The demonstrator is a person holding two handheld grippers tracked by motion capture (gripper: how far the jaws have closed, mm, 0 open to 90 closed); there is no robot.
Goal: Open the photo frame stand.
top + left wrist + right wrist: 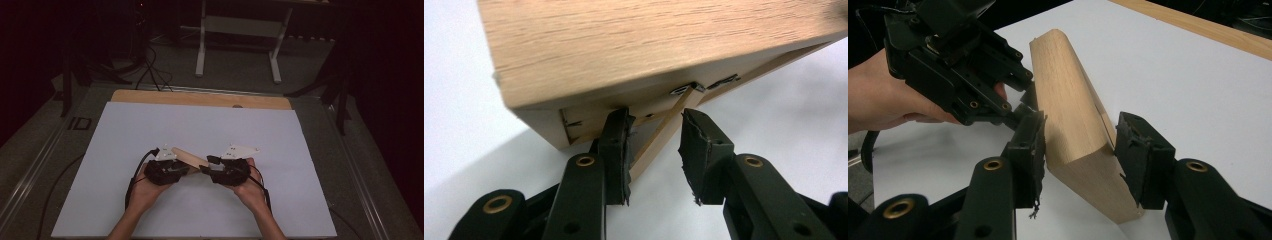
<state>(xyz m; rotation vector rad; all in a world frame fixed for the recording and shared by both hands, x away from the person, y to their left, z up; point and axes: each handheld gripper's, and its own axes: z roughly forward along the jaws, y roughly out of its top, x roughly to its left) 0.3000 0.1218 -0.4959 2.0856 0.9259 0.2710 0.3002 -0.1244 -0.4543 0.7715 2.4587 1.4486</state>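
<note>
1. Your right gripper straddles the near end of the wooden box, with the left pad touching its face and the right pad at its edge; whether they press is unclear, so treat the hold as loose
2. Your left gripper stands apart around a thin wooden strip on the box's underside, left pad against it, right pad clear
3. You have the box tilted between both grippers, low over the white sheet near the table's front edge
4. You seem to be mid-handover or turning it; next, firm up one grip before releasing the other
</note>
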